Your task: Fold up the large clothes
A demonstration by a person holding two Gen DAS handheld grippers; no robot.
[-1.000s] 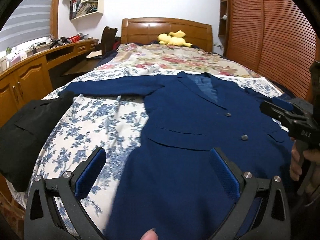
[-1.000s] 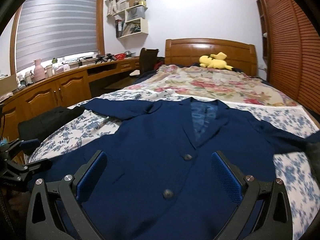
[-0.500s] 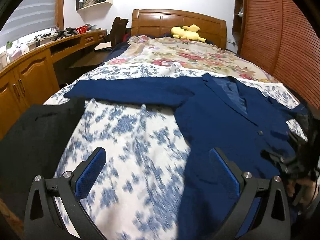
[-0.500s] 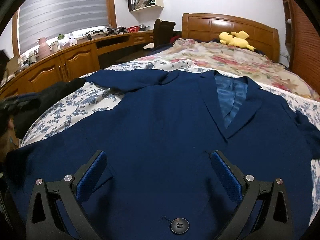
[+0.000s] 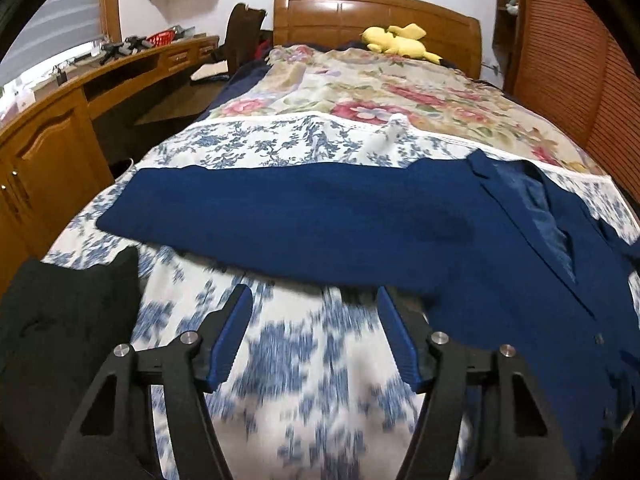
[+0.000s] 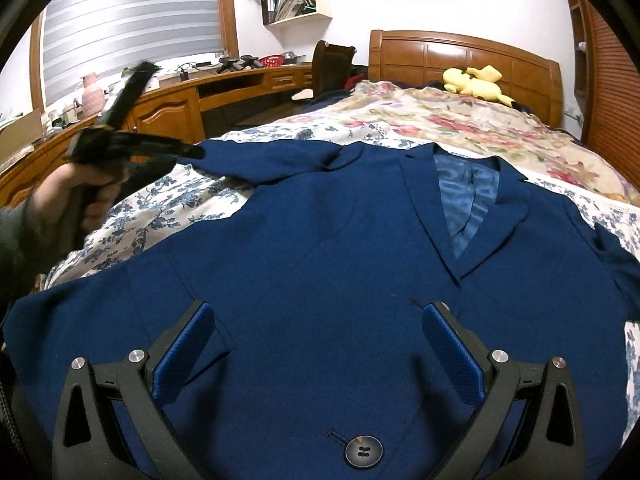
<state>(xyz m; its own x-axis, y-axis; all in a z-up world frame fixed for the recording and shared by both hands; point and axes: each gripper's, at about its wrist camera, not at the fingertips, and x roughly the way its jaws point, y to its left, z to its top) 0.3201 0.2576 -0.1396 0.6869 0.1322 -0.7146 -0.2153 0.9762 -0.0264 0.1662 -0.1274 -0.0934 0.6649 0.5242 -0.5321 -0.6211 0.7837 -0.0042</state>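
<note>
A navy blue jacket [image 6: 340, 240] lies face up on the bed with its front buttoned and its collar toward the headboard. One sleeve [image 5: 304, 216] stretches sideways across the flowered sheet. My left gripper [image 5: 314, 294] hovers at the near edge of that sleeve. Its jaws are closing, with only blurred sheet and the sleeve's hem between them and nothing gripped. A hand holds it at the left of the right wrist view, where the left gripper [image 6: 120, 144] is blurred. My right gripper [image 6: 318, 308] stands open just above the jacket's chest, near a dark button [image 6: 363, 451].
A black garment [image 5: 60, 320] lies at the bed's near left corner. A yellow plush toy [image 5: 396, 42] rests by the wooden headboard [image 5: 372, 12]. A wooden desk with cabinets [image 5: 44, 140] runs along the left. Slatted wardrobe doors [image 5: 572, 64] stand on the right.
My left gripper swept left from the jacket's body to the outstretched sleeve, and its jaws have narrowed. The right gripper dropped closer to the jacket's front, then held still.
</note>
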